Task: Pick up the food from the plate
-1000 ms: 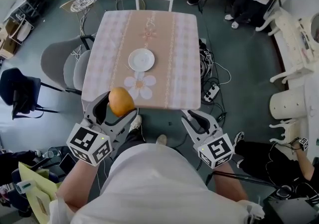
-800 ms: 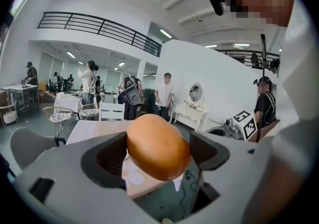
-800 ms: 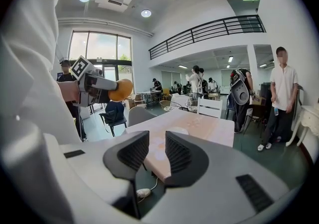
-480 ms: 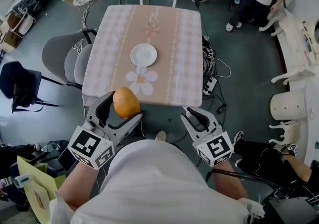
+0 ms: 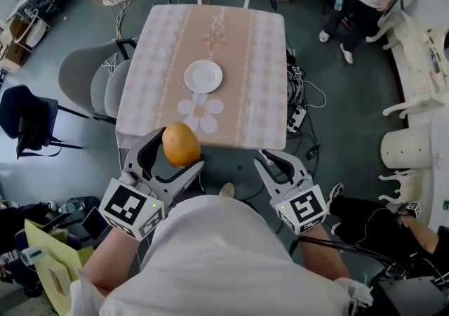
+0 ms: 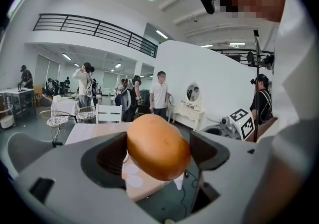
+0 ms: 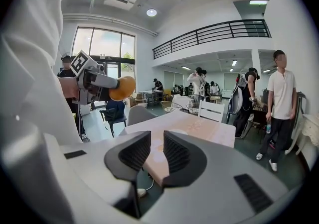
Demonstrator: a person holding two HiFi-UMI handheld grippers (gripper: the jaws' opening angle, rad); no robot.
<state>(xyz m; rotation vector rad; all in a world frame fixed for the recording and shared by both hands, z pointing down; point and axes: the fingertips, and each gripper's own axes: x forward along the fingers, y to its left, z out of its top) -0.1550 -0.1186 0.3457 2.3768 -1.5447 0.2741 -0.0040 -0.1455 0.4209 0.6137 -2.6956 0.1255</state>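
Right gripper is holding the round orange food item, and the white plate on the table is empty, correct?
No: the left gripper holds the round orange food item, as the left gripper view shows. The right gripper has nothing between its closing jaws. The white plate is empty.

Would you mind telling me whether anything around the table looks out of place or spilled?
Nothing is spilled or damaged. The plate sits empty on the table, and the food is clamped in the left gripper, off the table's near edge. Only the cables on the floor beside the table look untidy.
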